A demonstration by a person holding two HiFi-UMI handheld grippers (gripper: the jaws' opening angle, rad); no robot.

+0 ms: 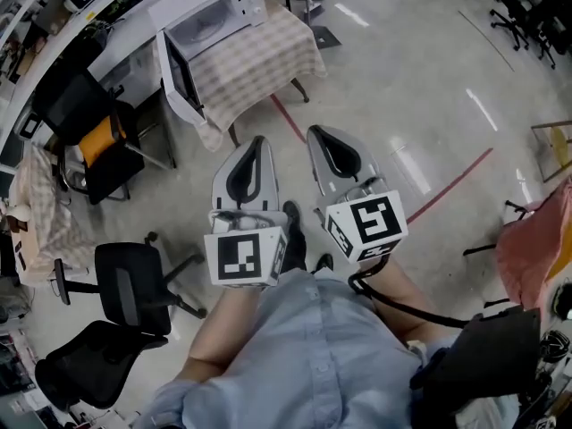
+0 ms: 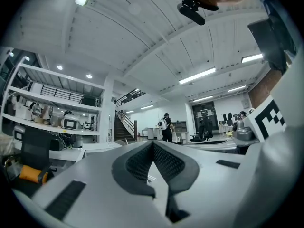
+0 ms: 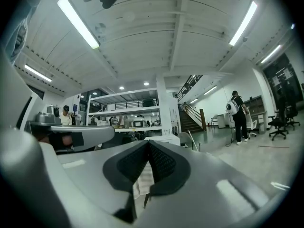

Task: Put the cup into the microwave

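A white microwave [image 1: 214, 12] stands on a table under a checked cloth [image 1: 259, 56] at the upper left of the head view, its door [image 1: 179, 74] swung open toward me. No cup shows in any view. My left gripper [image 1: 257, 143] and right gripper [image 1: 317, 134] are held side by side over the floor, short of the table and pointing toward it. Both are shut with nothing between the pads. In the left gripper view the jaws [image 2: 153, 144] meet at the tip. In the right gripper view they [image 3: 148, 142] meet too, with the checked cloth [image 3: 142, 179] showing behind them.
Black office chairs [image 1: 125, 293] stand at the lower left, and another chair [image 1: 89, 123] with an orange thing [image 1: 100, 141] beside the table. A red tape line [image 1: 447, 186] crosses the floor. Shelving [image 2: 52, 122] lines the left wall. A person [image 3: 239, 115] stands far off.
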